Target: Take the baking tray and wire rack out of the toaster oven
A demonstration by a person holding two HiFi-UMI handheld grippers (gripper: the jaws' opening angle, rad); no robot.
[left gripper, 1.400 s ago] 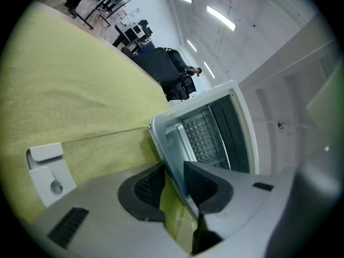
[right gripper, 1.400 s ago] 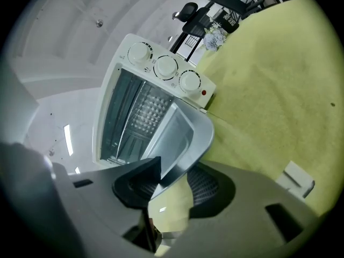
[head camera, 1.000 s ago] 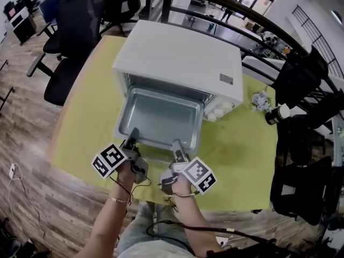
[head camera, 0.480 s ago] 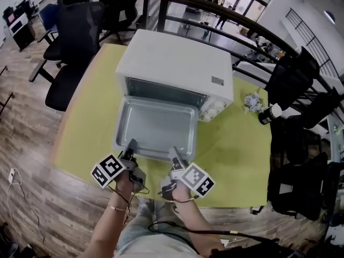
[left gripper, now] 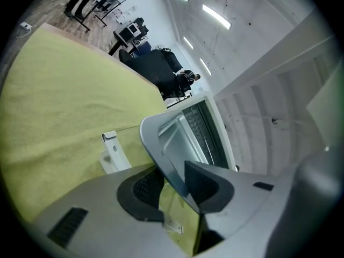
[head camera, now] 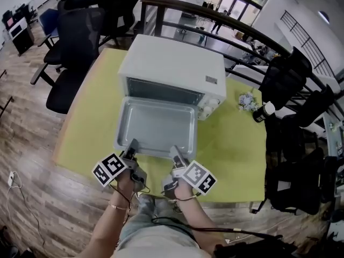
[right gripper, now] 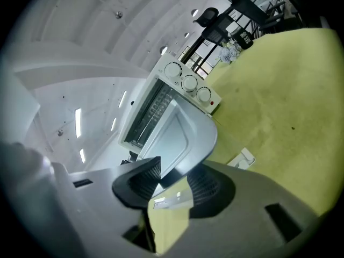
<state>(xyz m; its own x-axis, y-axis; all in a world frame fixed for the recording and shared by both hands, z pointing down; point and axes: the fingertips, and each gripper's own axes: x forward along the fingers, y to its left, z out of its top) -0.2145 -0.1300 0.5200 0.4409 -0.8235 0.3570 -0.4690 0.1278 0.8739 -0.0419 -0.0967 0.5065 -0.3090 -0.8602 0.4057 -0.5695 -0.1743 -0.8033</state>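
L gripper [head camera: 132, 145] & R gripper [head camera: 175, 151], angled down, are pinching shallow silver metal baking tray [head camera: 156, 123] (near rim) before white toaster oven [head camera: 172, 63].

I count 1 toaster oven [head camera: 172, 63], 3 knobs [right gripper: 188, 83] on its front, and 1 baking tray [head camera: 156, 127]. I see 2 grippers: the left gripper [head camera: 132, 143] and the right gripper [head camera: 175, 150]. Off to the side I make out 1 bottle [head camera: 262, 112].
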